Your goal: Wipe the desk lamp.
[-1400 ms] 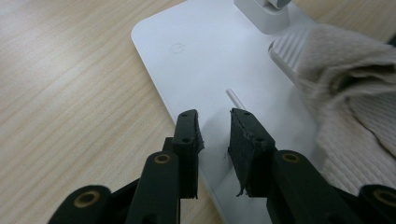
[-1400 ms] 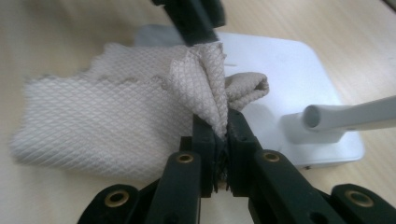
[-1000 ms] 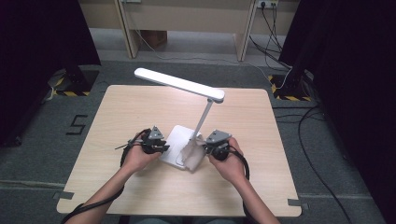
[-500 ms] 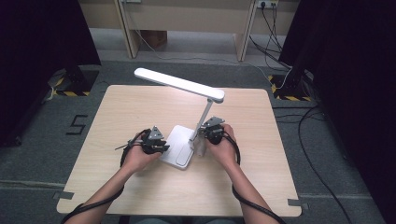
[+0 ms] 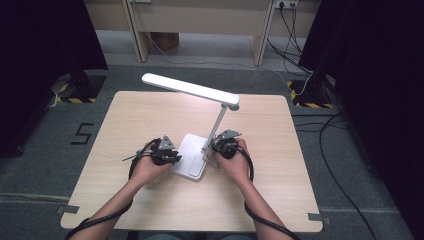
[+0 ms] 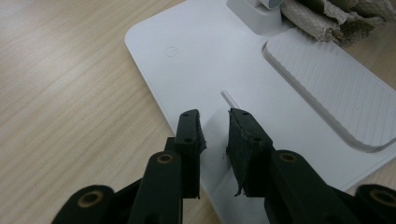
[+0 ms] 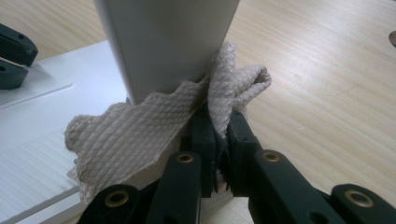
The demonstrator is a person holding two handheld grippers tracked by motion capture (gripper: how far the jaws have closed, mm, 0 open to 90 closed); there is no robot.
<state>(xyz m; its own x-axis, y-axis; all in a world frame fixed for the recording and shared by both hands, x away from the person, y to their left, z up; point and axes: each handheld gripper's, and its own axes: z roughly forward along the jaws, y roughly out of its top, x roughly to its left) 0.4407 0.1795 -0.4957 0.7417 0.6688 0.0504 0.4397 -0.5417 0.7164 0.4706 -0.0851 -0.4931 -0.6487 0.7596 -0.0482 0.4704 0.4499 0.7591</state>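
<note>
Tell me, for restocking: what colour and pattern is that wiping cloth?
Beige cloth, quilted diamond weave; right gripper view.

The white desk lamp (image 5: pixel 200 120) is standing mid-table, its long head (image 5: pixel 190 90) reaching out over the far left part of the wooden table (image 5: pixel 280 150) and roofing the room beneath it. Its post (image 7: pixel 168 42) is blocking the way straight ahead of the right gripper (image 7: pixel 219 126), apparently touching the cloth (image 7: pixel 140 126). The table's right half and near edge are lying open.
</note>
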